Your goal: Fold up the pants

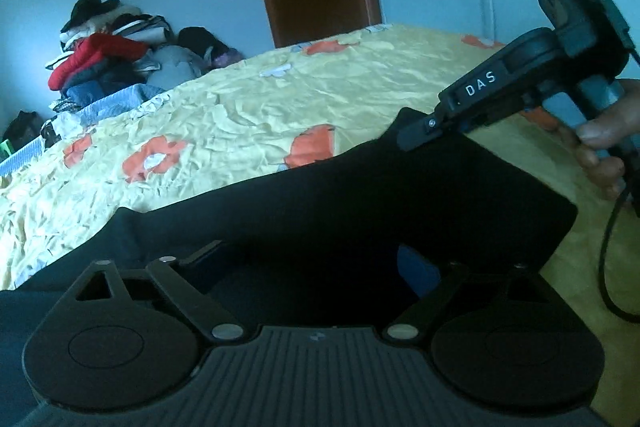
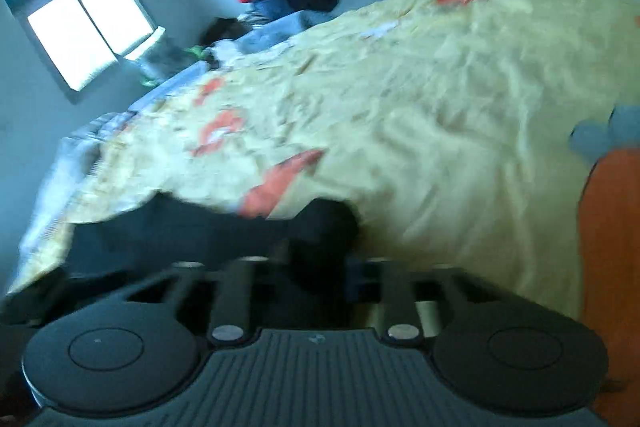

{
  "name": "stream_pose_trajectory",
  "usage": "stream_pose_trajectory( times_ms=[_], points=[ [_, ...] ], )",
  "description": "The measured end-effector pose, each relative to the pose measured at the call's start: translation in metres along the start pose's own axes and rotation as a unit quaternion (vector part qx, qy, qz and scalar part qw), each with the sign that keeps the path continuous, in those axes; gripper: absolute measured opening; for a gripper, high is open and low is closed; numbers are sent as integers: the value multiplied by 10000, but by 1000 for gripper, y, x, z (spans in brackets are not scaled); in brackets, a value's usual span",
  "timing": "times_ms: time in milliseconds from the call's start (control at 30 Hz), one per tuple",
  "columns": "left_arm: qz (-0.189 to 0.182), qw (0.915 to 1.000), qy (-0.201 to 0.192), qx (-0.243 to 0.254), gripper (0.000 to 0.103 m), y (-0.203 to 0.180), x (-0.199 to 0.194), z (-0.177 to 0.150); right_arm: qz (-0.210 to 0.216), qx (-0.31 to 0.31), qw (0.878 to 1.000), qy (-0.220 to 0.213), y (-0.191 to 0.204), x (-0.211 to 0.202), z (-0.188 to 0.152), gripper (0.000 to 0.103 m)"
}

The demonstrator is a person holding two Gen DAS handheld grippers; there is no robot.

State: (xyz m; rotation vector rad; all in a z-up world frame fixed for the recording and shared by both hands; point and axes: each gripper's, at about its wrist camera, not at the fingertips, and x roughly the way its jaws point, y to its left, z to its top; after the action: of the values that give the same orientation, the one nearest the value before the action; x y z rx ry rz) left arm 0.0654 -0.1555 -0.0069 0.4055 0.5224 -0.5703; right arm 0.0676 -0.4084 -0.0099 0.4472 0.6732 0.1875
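The dark pants (image 1: pixel 320 203) lie on the bed's yellow flowered bedspread (image 1: pixel 240 115), one corner raised. The right gripper (image 1: pixel 424 133) pinches that raised corner with its jaws closed; the left gripper (image 1: pixel 316 259) sits low over the fabric, and I cannot tell how its jaws stand. A clothes pile (image 1: pixel 108 47) rests at the bed's far end.

Pants (image 1: pixel 320 211): dark, near-black fabric, smooth, no visible pattern. Spread across near part of bed, one corner lifted into a peak at upper right in left wrist view. Right wrist view blurred; same dark cloth (image 2: pixel 192 231) lies low, bunched into a rounded lump at centre.
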Motion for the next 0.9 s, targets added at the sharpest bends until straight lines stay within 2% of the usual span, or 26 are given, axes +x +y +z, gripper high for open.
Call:
stream_pose_trajectory(
  times_ms=[33,133,200,267,333,400,433,467,500,600,700,733,833,900],
  points=[
    [-30,9999,32,-102,98,3,3,0,-80,-19,9999,-80,-2,2,3,15],
    [-89,9987,107,-487,97,15,3,1,-677,-395,9968,-179,6,5,3,16],
    [33,9981,65,-614,97,22,-3,1,-872,-346,9951,-301,15,3,1,18],
    [128,9971,47,-746,98,31,-6,-1,-1213,-519,9892,-636,30,-18,-7,19],
    [15,9956,245,-909,101,38,0,-3,-917,-747,9902,-744,46,-31,-15,19],
    [-25,9948,242,-993,101,40,2,-6,-459,-939,9938,-386,59,-28,-24,19],
    [-2,9951,220,-965,101,39,0,-5,-436,-1058,9933,-164,63,-22,-29,20],
    [14,9954,213,-934,100,38,-2,-4,-558,-1231,9908,94,67,-12,-34,20],
    [15,9955,203,-930,100,39,-4,-4,-714,-1395,9875,177,69,-6,-39,20],
    [63,9928,172,-1180,101,52,-13,-8,-934,-1276,9874,52,79,-7,-37,21],
    [223,9858,219,-1651,100,74,-24,-20,-555,-1667,9845,22,107,-8,-38,24],
    [287,9829,221,-1803,100,82,-30,-25,-435,-1814,9824,117,116,-5,-40,31],
    [447,9745,361,-2169,101,112,-42,-41,-529,-2472,9655,629,135,21,-55,69],
    [536,9708,483,-2286,101,127,-52,-50,-771,-2746,9571,513,146,23,-60,72]
  ],
)
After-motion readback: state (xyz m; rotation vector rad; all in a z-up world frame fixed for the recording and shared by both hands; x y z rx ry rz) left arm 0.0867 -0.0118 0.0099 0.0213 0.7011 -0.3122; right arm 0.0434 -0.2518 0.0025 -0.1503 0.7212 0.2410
